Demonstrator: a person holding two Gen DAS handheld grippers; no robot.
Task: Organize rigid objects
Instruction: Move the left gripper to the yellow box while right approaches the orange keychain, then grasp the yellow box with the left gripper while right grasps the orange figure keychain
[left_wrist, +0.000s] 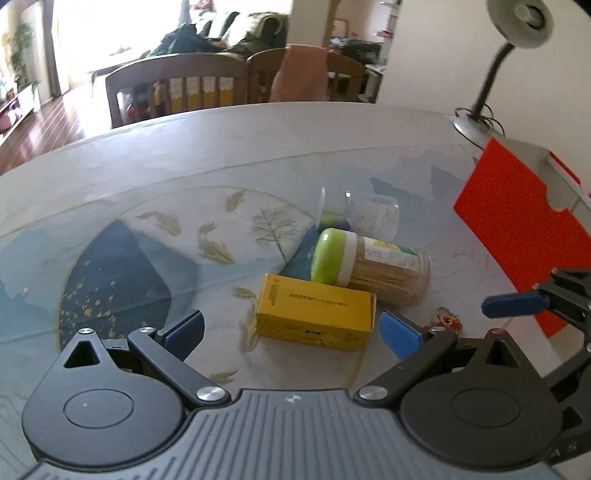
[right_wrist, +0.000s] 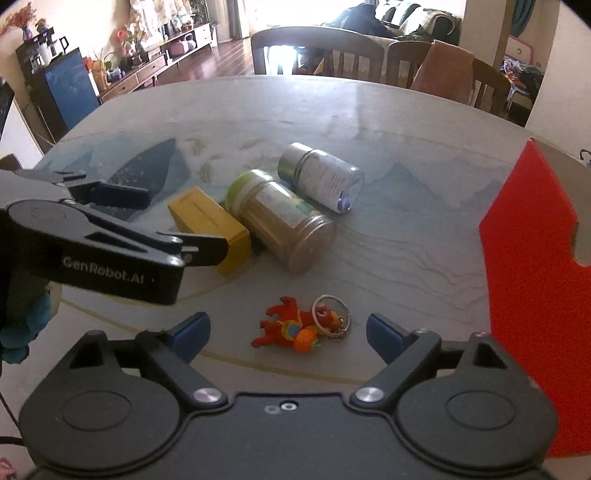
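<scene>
In the middle of my left camera picture, a yellow box (left_wrist: 315, 318) lies flat on the table (left_wrist: 147, 155), which has a cloth with blue hills and gold leaves on it. My left gripper (left_wrist: 291, 329) hangs over the box with its blue pads (left_wrist: 399, 333) spread wide, one at each side of the box, and they do not touch it. It holds nothing. Just behind the box, a bit to the right, a jar of toothpicks (left_wrist: 373, 263) with a green lid lies on its side and touches the box. Behind that lies a see-through bottle (left_wrist: 364, 214), also tipped over. At the right edge of the picture stands a red box (left_wrist: 517, 229), and a desk lamp (left_wrist: 495, 66) is in the upper right corner. In my right camera picture, the right gripper (right_wrist: 288, 332) is low in the middle, open wide too, and it holds nothing. A little red toy on a key ring (right_wrist: 301, 325) lies on the table between its blue pads, but they do not press on it. The yellow box, the jar and the bottle sit in a row higher up in the middle of that picture. The left gripper reaches in from the left side, above the yellow box. The red box fills the right side. Chairs (right_wrist: 317, 51) stand behind the table at the top.
</scene>
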